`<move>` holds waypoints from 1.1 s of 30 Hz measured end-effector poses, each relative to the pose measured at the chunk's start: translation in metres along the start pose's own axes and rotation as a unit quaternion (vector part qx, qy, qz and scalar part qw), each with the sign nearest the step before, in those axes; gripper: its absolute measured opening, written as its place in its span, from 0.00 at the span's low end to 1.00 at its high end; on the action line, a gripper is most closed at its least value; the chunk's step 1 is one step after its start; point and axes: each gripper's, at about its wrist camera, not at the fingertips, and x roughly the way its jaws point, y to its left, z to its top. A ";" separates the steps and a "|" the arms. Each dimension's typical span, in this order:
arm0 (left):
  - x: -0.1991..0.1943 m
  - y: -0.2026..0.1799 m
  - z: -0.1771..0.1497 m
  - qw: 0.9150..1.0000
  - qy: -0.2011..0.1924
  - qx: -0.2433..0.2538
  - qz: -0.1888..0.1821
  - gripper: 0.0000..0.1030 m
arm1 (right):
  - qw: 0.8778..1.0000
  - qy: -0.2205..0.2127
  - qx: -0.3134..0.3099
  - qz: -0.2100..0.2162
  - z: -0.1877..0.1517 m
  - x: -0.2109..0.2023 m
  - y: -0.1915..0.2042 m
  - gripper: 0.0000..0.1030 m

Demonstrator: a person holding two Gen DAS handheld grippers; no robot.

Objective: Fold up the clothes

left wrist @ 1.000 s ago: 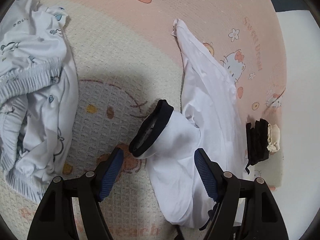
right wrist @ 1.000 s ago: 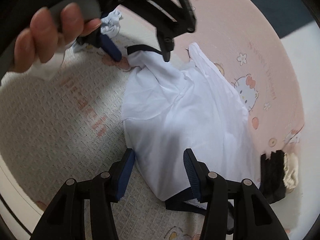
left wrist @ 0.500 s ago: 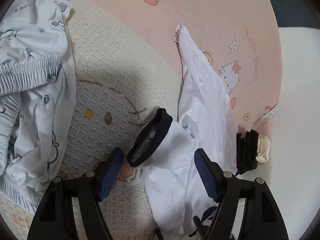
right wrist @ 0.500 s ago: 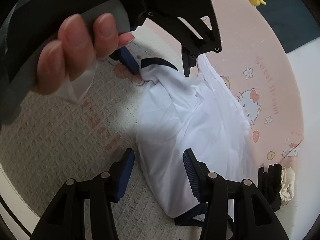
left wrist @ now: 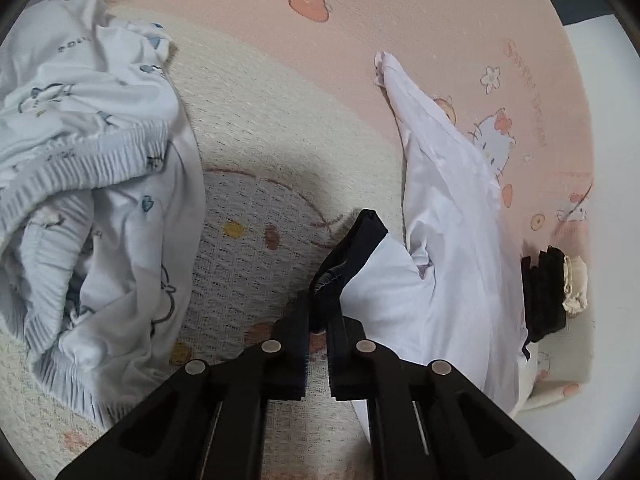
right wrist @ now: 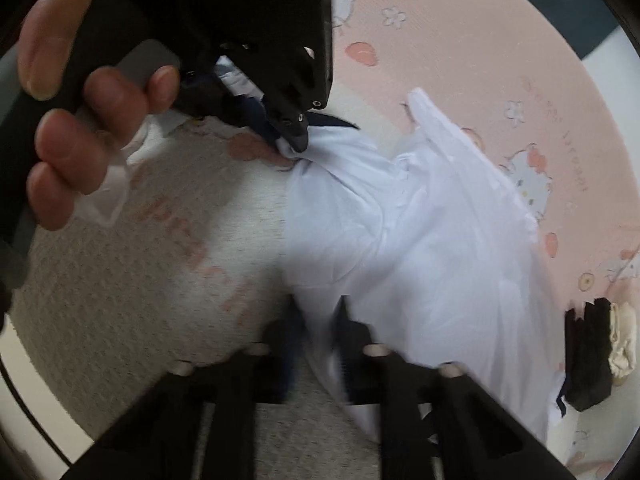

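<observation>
A white shirt (left wrist: 452, 216) with a navy cuff (left wrist: 348, 256) lies crumpled on a cream and pink cartoon blanket (left wrist: 280, 120). In the left wrist view my left gripper (left wrist: 318, 320) is shut on the navy cuff of its sleeve. The right wrist view shows the same shirt (right wrist: 420, 240); my right gripper (right wrist: 320, 332), blurred, is shut on the shirt's near white edge. The left gripper (right wrist: 288, 136) appears there too, held by a hand (right wrist: 88, 120), pinching the cuff end.
A pile of white printed clothes with elastic bands (left wrist: 88, 184) lies at the left. A folded black and cream item (left wrist: 552, 284) sits at the blanket's right edge, also the folded item (right wrist: 596, 360) in the right wrist view. White surface (left wrist: 600, 380) lies beyond the blanket.
Both grippers were open around the shirt; now the left has shut on the navy cuff and the right has shut on the shirt's near edge.
</observation>
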 end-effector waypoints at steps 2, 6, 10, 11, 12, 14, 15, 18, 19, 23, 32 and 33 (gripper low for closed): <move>-0.008 -0.003 0.000 0.999 -0.020 0.013 0.026 0.04 | 1.000 -0.001 0.002 -0.001 -0.001 -0.001 -0.002 0.04; -0.023 -0.004 0.006 0.999 -0.032 0.021 0.026 0.04 | 0.999 0.011 0.039 0.016 -0.002 -0.002 -0.016 0.02; -0.029 -0.003 0.008 0.999 -0.026 0.033 0.028 0.04 | 0.999 0.009 0.035 0.006 -0.008 -0.006 -0.014 0.02; -0.029 -0.002 0.008 0.999 -0.023 0.031 0.032 0.04 | 0.999 0.010 0.037 0.011 -0.008 -0.004 -0.016 0.02; -0.028 -0.001 0.007 0.999 -0.019 0.028 0.037 0.04 | 0.999 0.011 0.038 0.013 -0.009 -0.004 -0.016 0.02; -0.027 0.001 0.006 0.999 -0.013 0.022 0.035 0.04 | 0.999 0.015 0.040 0.016 -0.011 -0.003 -0.014 0.02; -0.028 0.001 0.006 0.999 -0.010 0.019 0.032 0.05 | 0.999 0.017 0.041 0.017 -0.012 -0.003 -0.013 0.02; -0.028 0.004 0.004 1.000 0.000 0.008 0.023 0.05 | 0.999 0.020 0.042 0.021 -0.014 -0.002 -0.012 0.02; -0.029 0.004 0.004 1.000 0.003 0.005 0.020 0.05 | 0.999 0.020 0.043 0.020 -0.014 -0.002 -0.012 0.02; -0.030 0.007 0.001 1.000 0.015 -0.009 0.007 0.06 | 0.999 0.012 0.035 0.021 -0.017 -0.001 -0.011 0.03; -0.048 0.000 -0.017 0.999 0.016 -0.003 -0.034 0.59 | 1.000 -0.012 0.023 0.012 -0.020 -0.005 -0.011 0.27; -0.050 0.000 -0.018 0.999 0.016 -0.007 -0.045 0.60 | 1.000 -0.015 0.022 0.009 -0.020 -0.006 -0.011 0.32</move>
